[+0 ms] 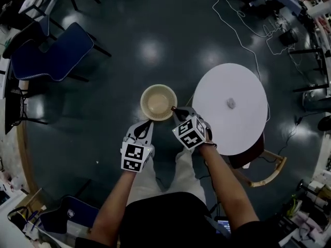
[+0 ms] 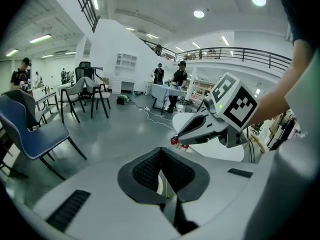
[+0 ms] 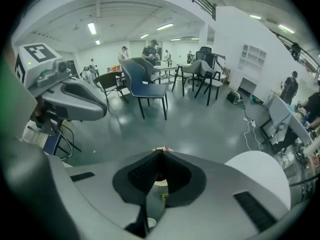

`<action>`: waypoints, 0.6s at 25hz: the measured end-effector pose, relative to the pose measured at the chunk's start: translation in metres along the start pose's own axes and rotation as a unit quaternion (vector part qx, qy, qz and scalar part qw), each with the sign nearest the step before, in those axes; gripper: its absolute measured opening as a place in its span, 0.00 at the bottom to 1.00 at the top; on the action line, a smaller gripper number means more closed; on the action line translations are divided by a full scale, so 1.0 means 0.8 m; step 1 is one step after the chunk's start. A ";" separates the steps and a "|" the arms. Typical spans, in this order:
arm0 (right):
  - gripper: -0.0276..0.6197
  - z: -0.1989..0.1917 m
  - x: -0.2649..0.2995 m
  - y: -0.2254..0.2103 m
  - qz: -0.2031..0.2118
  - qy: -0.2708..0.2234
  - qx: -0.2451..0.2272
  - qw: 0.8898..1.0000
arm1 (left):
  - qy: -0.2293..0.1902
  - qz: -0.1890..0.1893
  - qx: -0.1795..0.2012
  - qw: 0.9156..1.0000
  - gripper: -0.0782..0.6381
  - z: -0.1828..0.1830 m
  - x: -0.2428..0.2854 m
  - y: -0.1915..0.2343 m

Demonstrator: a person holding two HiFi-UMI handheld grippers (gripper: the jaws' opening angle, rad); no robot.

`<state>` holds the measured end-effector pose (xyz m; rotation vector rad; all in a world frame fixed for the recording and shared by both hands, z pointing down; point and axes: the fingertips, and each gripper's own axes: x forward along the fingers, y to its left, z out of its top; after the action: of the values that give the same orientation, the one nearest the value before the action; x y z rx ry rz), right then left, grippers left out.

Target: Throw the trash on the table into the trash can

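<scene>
Trash can (image 1: 144, 103), left hand-held gripper (image 1: 146, 124) closed, right hand-held gripper (image 1: 174, 109) pinching red scrap (image 2: 174, 141)

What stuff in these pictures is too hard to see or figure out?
- Gray lump on the table, head view: too small to tell what it is.
- Red speck at the tip of the right tongs, left gripper view: too small to tell whether it is trash or part of the tongs.
- The table's legs, head view: hidden under its own white top.
</scene>
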<state>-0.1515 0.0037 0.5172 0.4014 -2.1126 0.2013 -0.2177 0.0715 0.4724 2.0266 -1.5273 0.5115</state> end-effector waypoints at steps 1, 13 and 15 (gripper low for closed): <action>0.08 0.004 0.008 0.004 0.001 0.000 0.002 1.000 | 0.003 0.003 -0.005 1.000 0.13 -0.004 0.002 0.009; 0.08 0.000 0.130 0.031 0.017 0.004 0.044 0.999 | 0.027 0.003 -0.022 0.999 0.13 -0.070 0.066 0.076; 0.08 -0.005 0.149 0.031 0.017 0.004 0.055 0.998 | 0.034 0.001 -0.024 0.999 0.13 -0.084 0.077 0.085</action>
<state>-0.2168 0.0032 0.6198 0.4300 -2.1074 0.3399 -0.2636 0.0534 0.5750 1.9524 -1.4873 0.5341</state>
